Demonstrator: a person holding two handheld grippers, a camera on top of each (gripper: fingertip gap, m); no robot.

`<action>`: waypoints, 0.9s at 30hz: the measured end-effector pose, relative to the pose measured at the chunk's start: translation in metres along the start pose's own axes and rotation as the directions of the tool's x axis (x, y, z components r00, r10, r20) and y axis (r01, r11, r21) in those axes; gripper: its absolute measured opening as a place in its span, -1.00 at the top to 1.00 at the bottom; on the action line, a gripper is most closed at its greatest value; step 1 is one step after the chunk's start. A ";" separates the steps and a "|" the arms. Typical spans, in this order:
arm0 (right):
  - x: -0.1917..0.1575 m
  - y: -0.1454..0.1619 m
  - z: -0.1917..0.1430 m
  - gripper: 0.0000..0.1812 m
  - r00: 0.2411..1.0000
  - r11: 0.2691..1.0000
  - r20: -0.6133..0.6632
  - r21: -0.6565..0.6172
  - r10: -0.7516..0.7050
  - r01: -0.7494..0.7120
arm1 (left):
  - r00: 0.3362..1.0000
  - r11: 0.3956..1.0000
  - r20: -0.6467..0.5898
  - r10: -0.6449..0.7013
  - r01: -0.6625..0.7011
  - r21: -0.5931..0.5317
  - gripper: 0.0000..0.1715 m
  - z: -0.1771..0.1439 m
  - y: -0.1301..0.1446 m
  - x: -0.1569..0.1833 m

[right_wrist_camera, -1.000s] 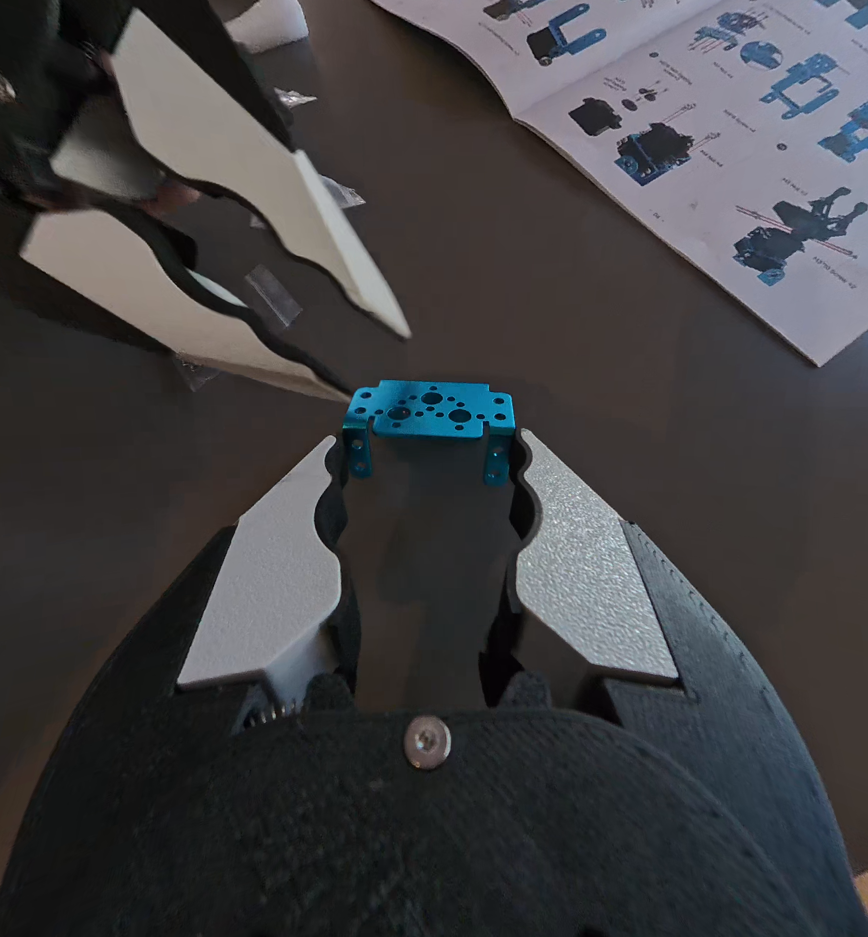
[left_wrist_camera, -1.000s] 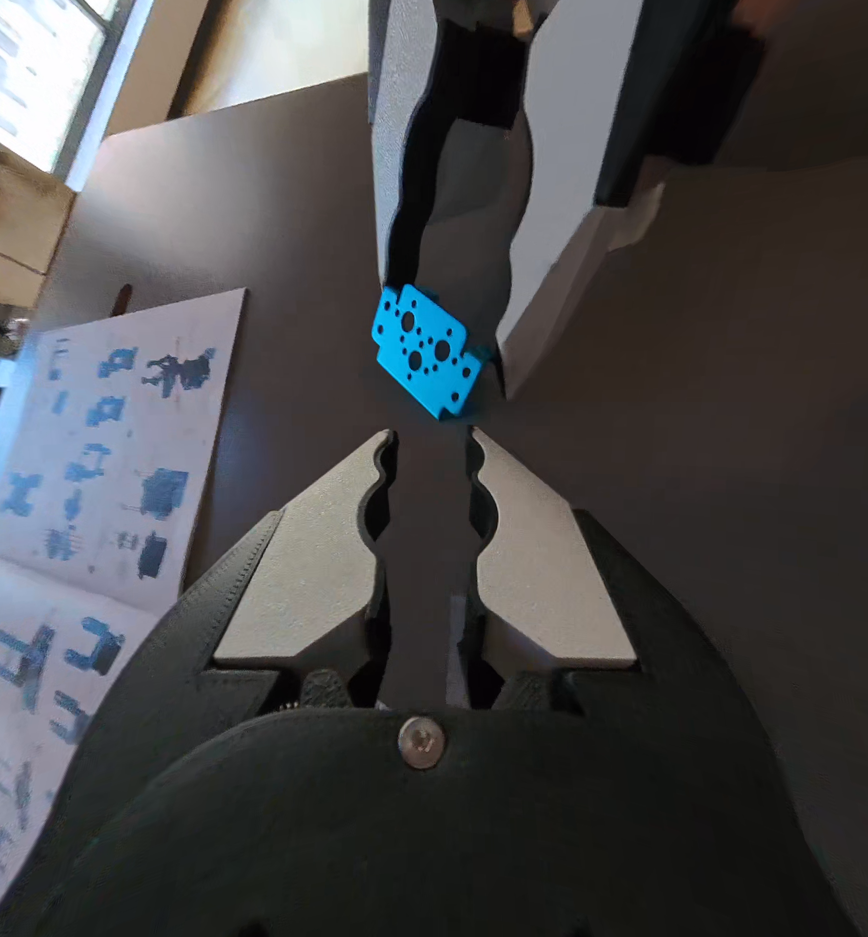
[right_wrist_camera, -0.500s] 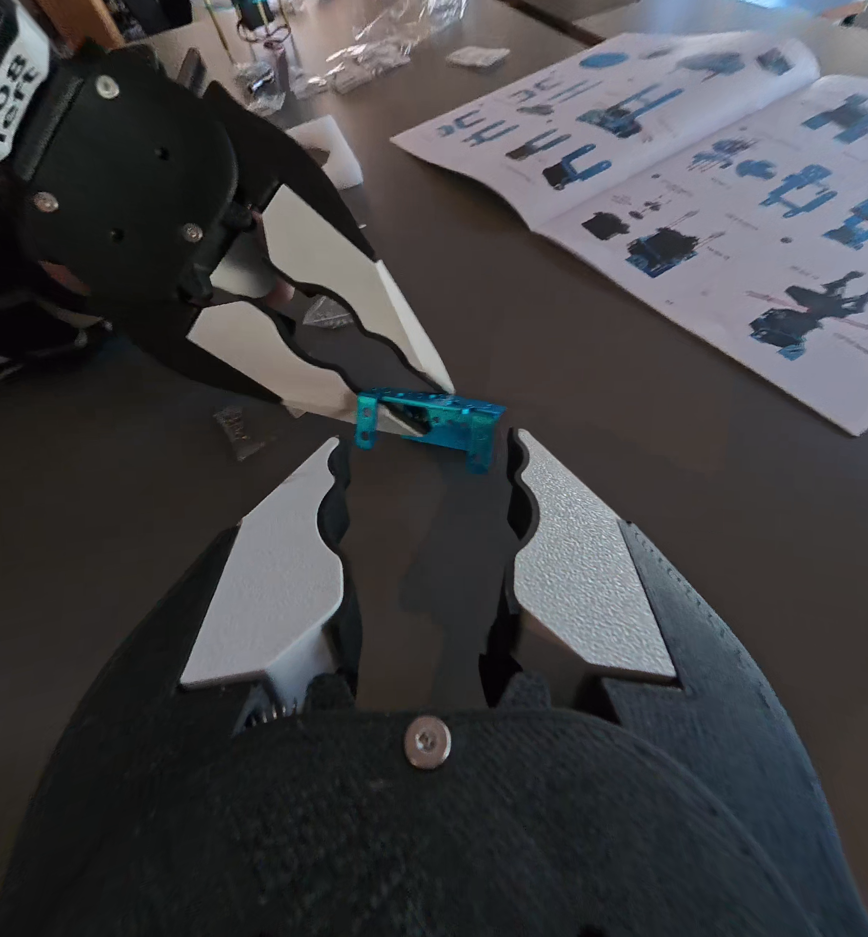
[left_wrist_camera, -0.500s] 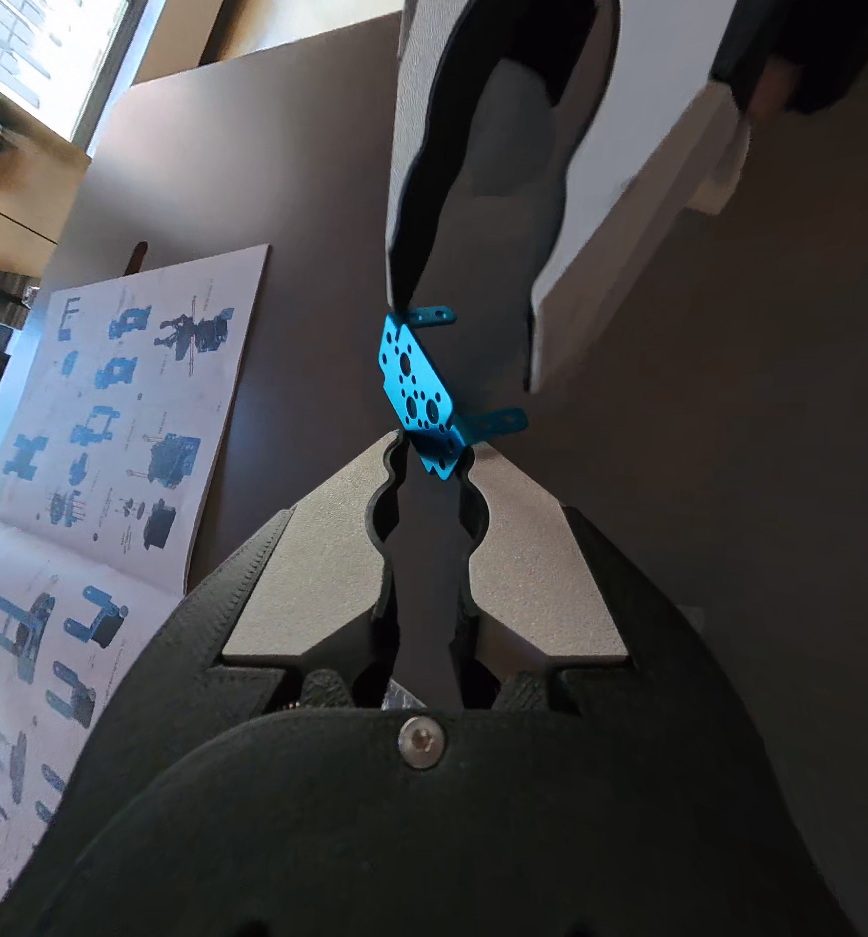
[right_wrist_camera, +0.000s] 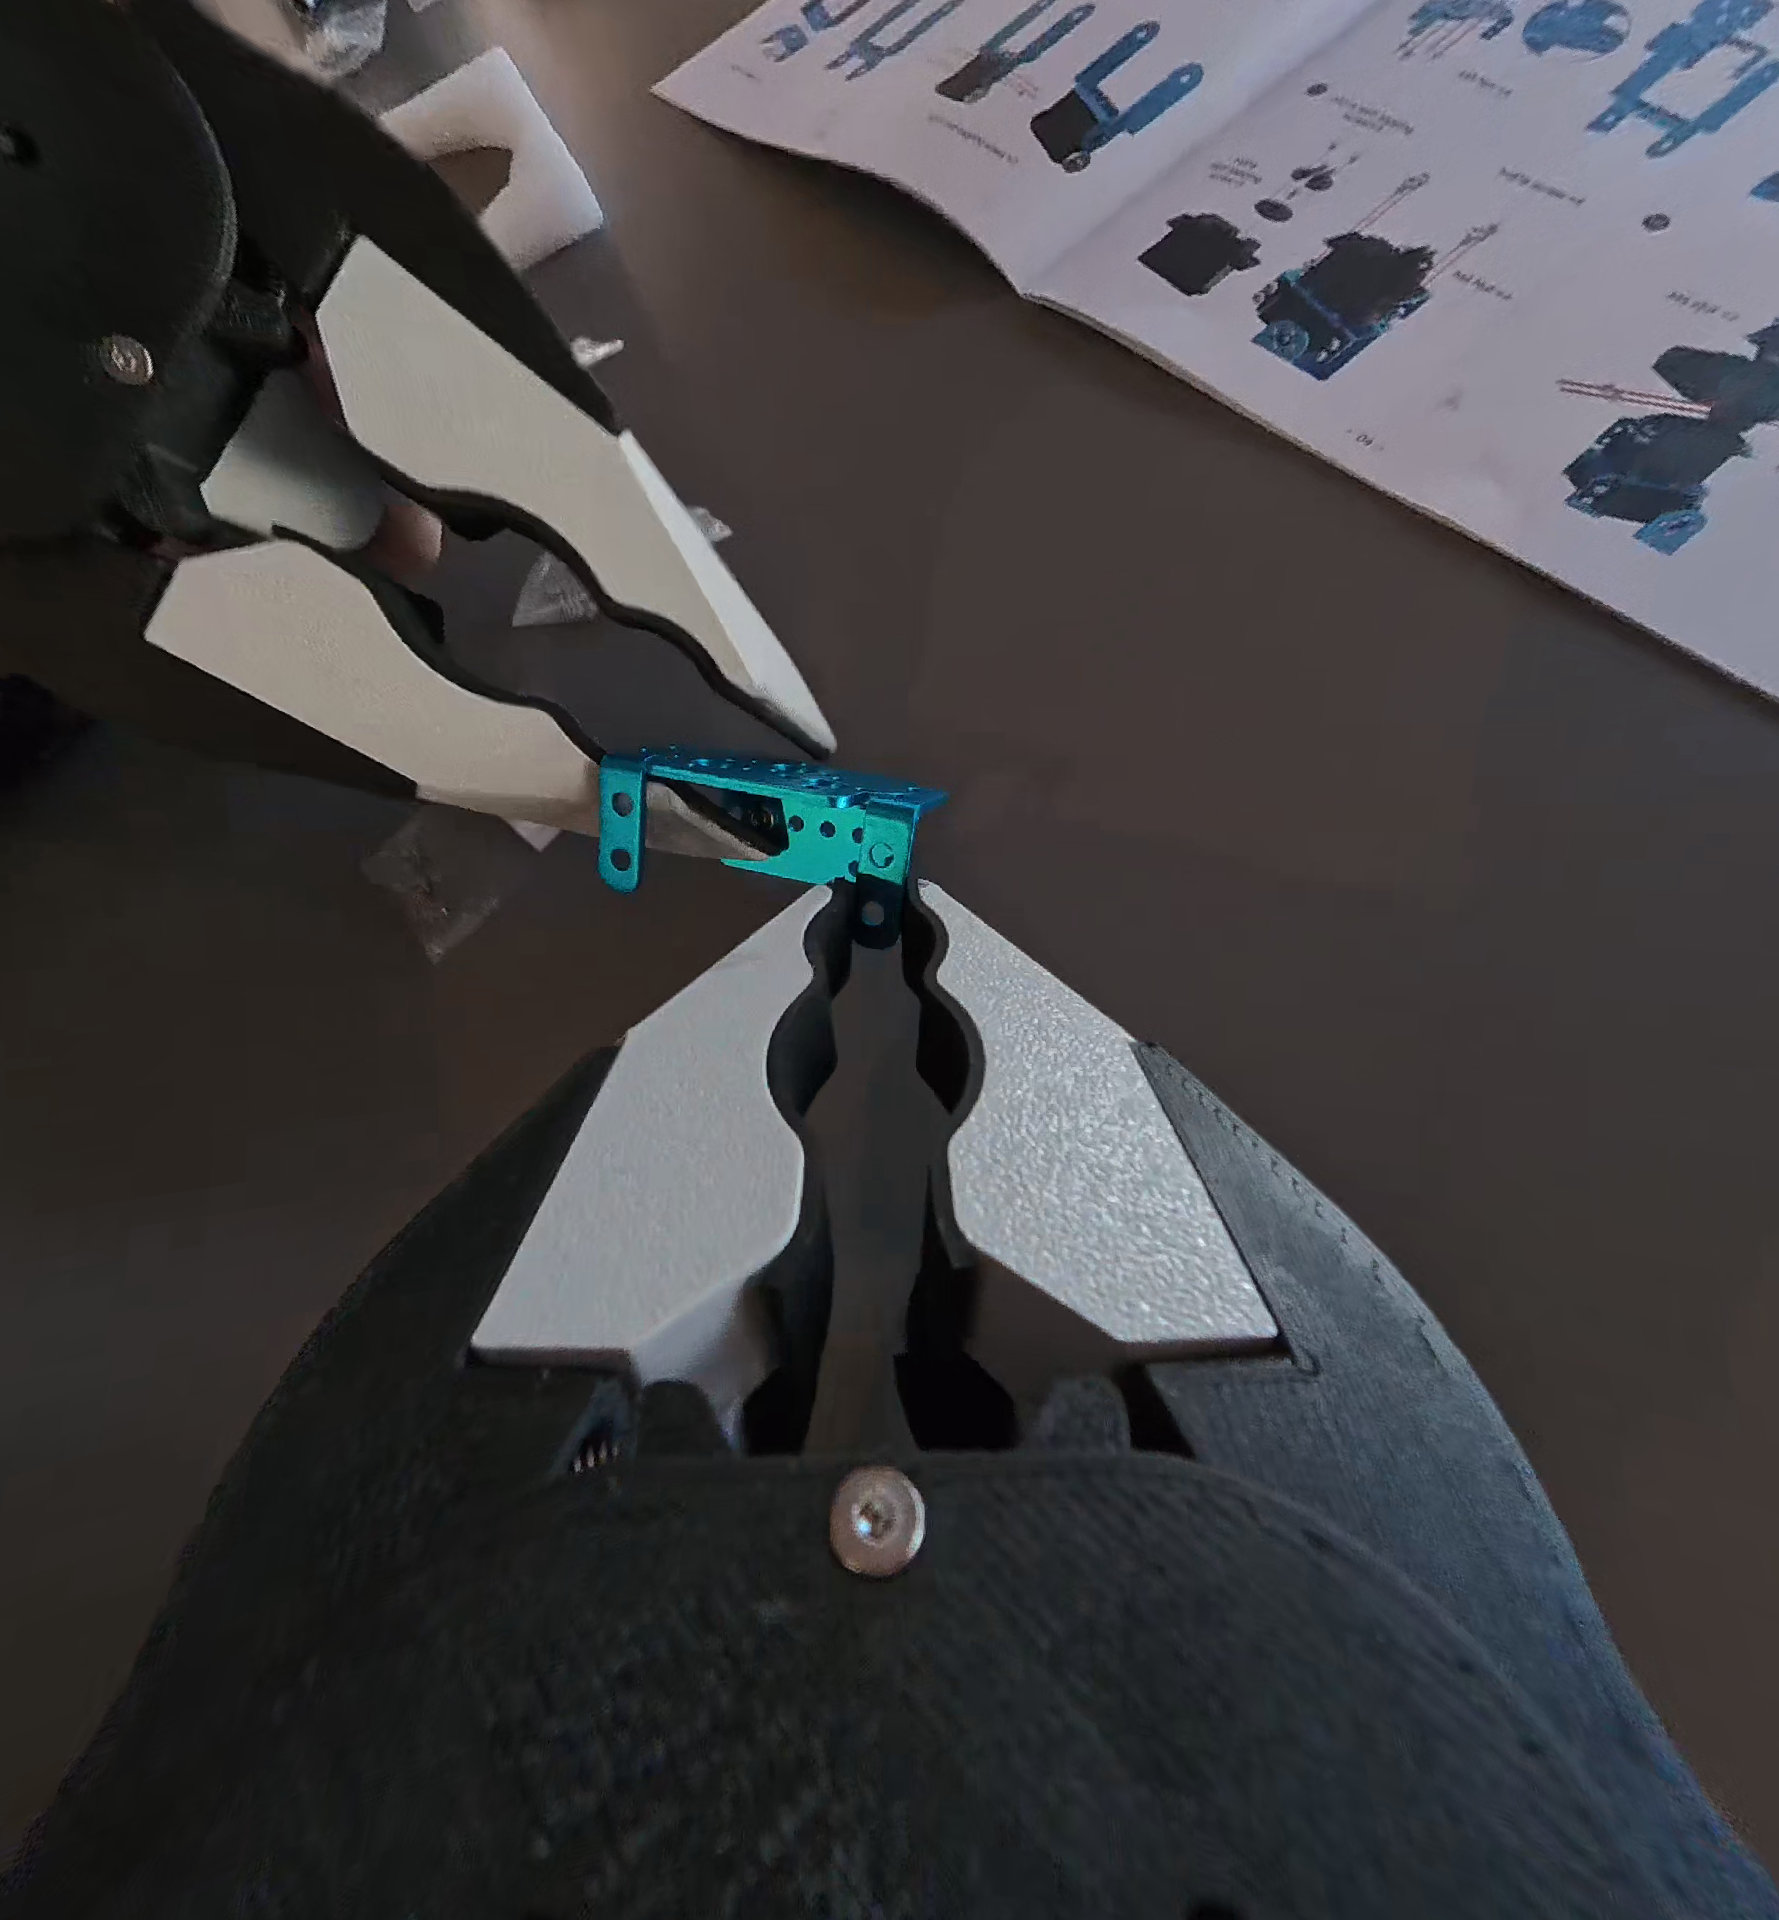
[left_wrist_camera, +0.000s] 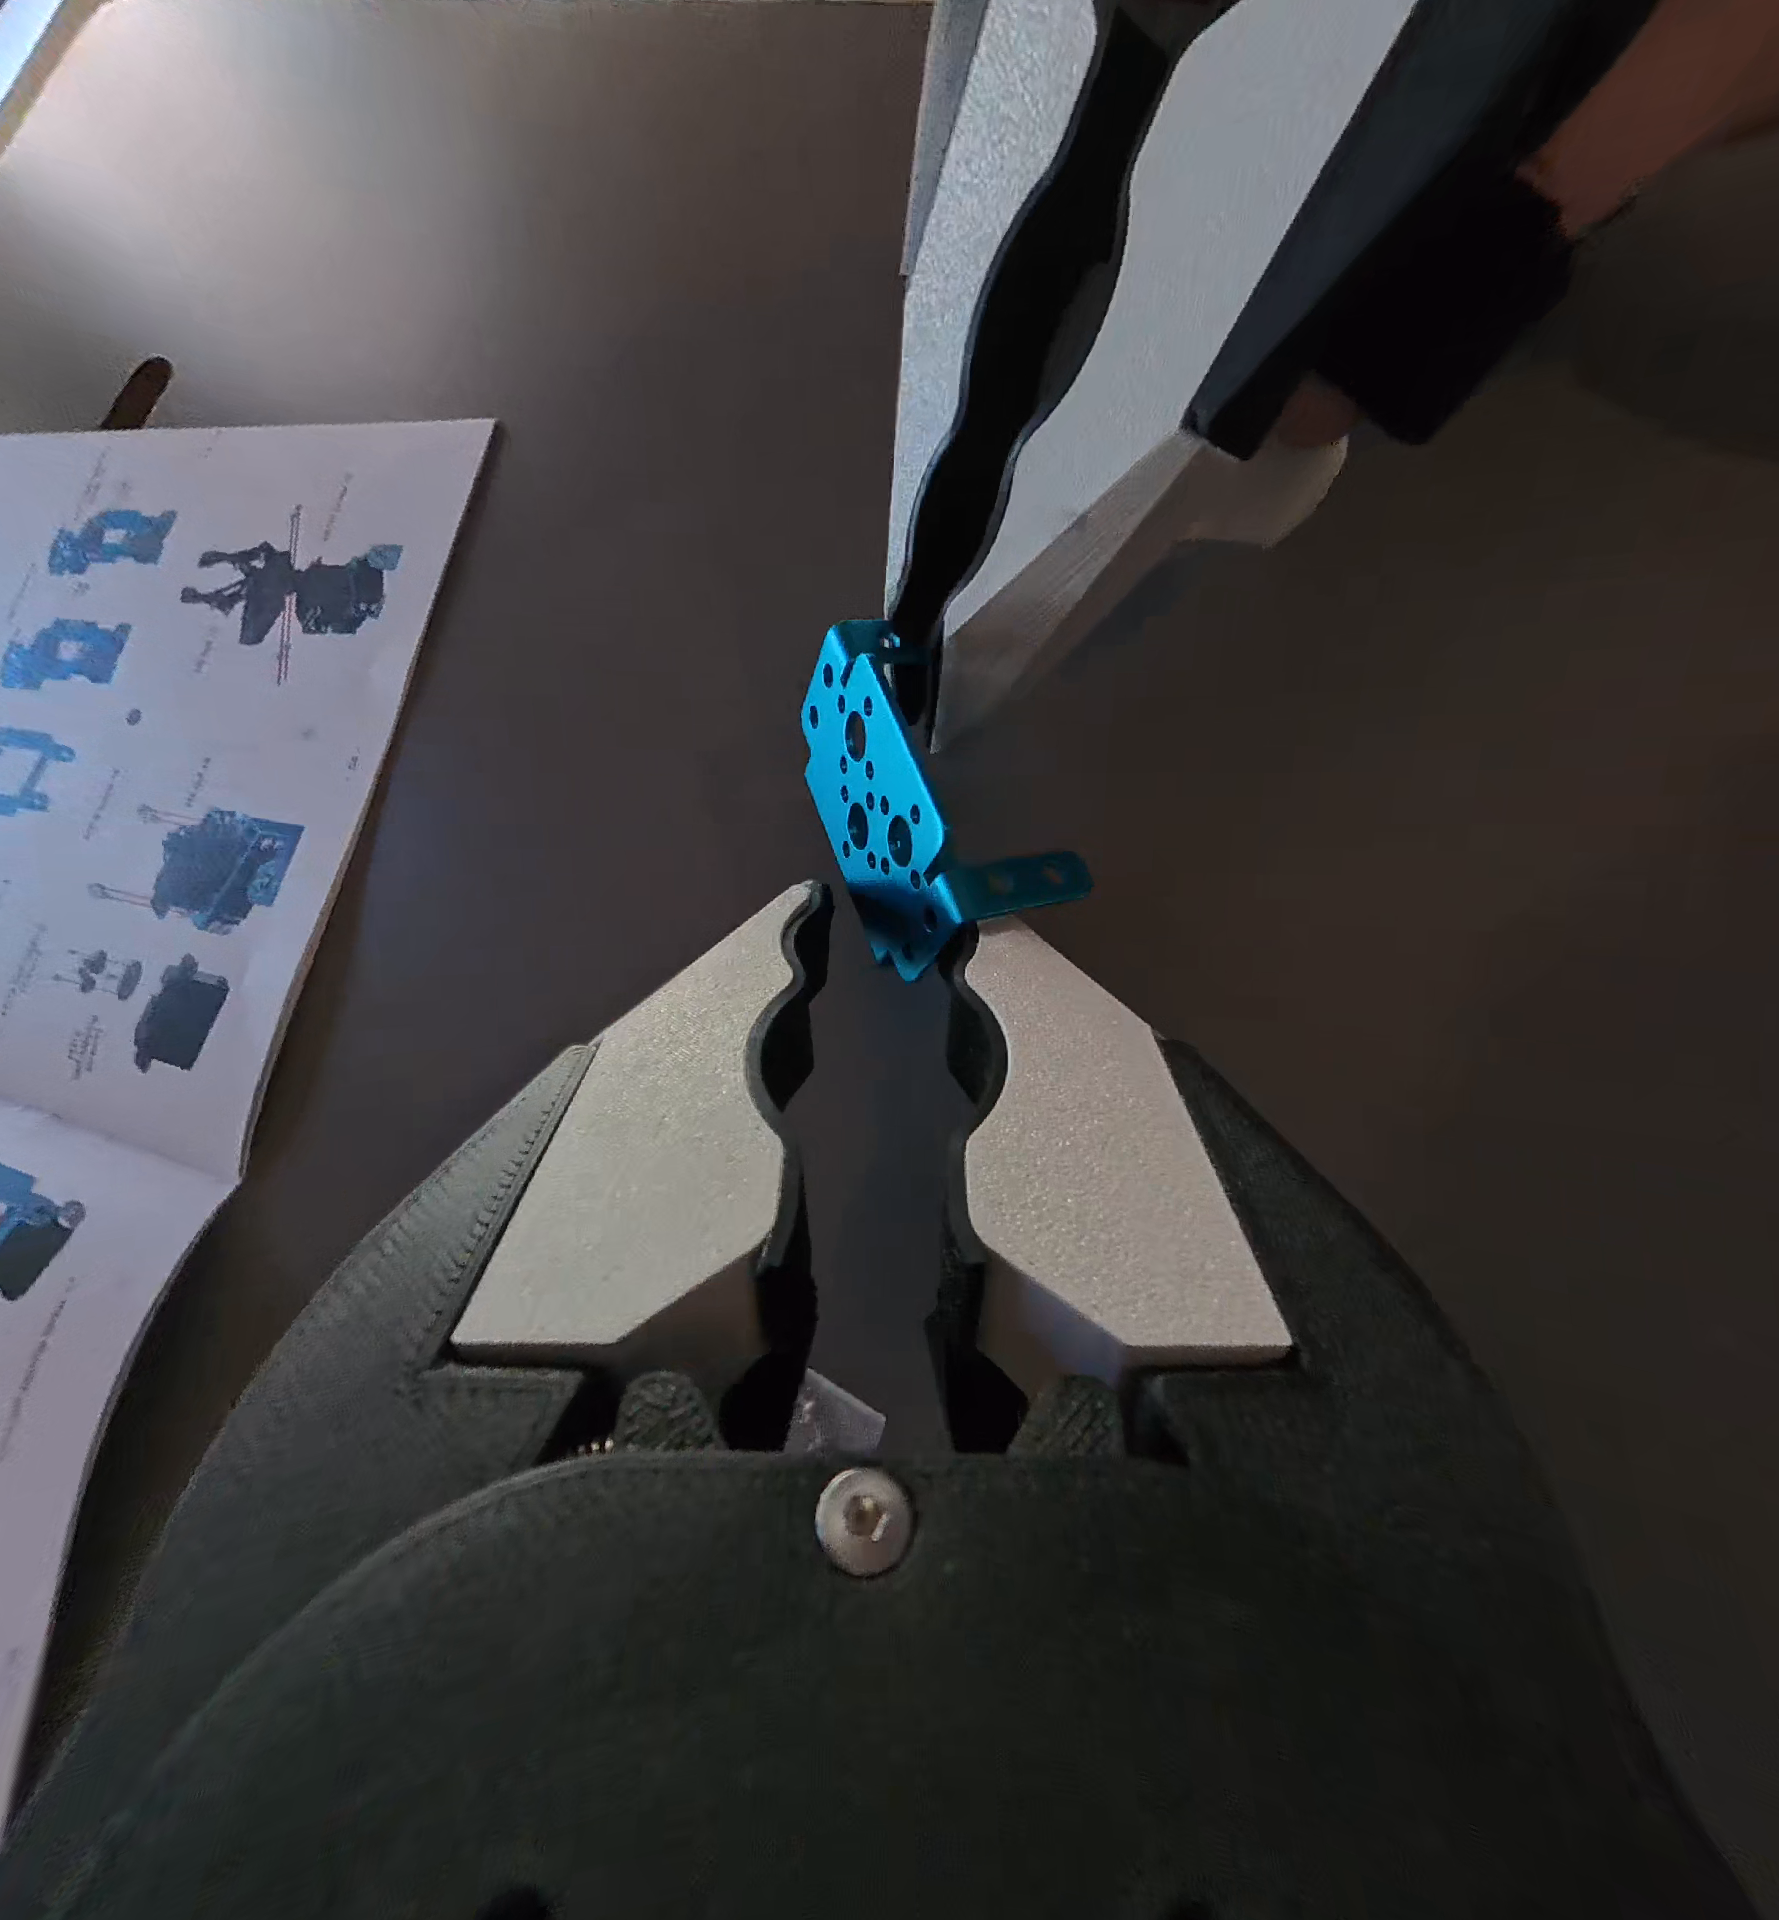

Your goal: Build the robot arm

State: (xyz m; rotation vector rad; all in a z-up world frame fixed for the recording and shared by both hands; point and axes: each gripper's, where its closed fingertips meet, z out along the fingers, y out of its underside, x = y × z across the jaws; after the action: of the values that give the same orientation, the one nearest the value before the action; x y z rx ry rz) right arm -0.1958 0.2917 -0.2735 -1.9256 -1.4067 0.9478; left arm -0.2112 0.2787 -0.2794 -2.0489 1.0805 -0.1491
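Blue bracket [right_wrist_camera: 760,821] is being pinched by nearly closed right tool [right_wrist_camera: 874,894], above the dark tabletop [right_wrist_camera: 1280,831]. Left tool [left_wrist_camera: 890,925], slightly parted, is touching its 6 o'clock end. Booklet [left_wrist_camera: 137,779] at 9 o'clock.

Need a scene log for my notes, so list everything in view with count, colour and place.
dark brown table: one, dark brown, under everything.
blue perforated metal bracket: one, blue, mid-scene, between the two sets of fingertips.
open printed paper booklet: one, white with blue and black pictures, flat on the table.
white foam block: one, white, on the table, top left of the right wrist view.
clear plastic scraps: a few, clear, on the table, left in the right wrist view.
left gripper: one, grey fingers on black body, open, tips either side of the bracket's plate.
right gripper: one, same colours, shut on a bracket tab.
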 end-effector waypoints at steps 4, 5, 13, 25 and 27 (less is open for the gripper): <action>0.002 0.000 0.001 0.91 0.990 0.990 0.006 -0.014 0.138 -0.138 | 0.999 0.999 -0.030 -0.040 0.040 0.002 0.83 -0.003 0.003 0.000; 0.005 -0.001 -0.001 0.91 0.987 0.987 -0.010 -0.014 0.160 -0.160 | 0.999 0.999 -0.033 -0.034 0.034 -0.022 0.82 -0.003 0.006 0.000; 0.011 -0.008 -0.012 0.93 0.943 0.943 0.027 0.001 0.332 -0.332 | 0.996 0.998 -0.068 -0.061 0.061 -0.002 0.78 -0.004 0.007 -0.001; 0.013 -0.006 -0.007 0.90 0.944 0.945 0.046 0.027 0.325 -0.327 | 0.996 0.995 0.027 -0.091 0.089 0.043 0.99 0.005 -0.001 -0.011; 0.017 -0.006 -0.007 0.75 0.971 0.969 0.003 0.055 0.240 -0.239 | 0.988 0.988 0.019 -0.152 0.151 0.041 1.00 0.007 -0.001 -0.012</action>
State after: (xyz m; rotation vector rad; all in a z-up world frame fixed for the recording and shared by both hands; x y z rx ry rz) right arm -0.1904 0.3096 -0.2683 -2.0871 -1.1503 1.0803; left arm -0.2151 0.2922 -0.2805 -2.0915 0.9016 -0.2229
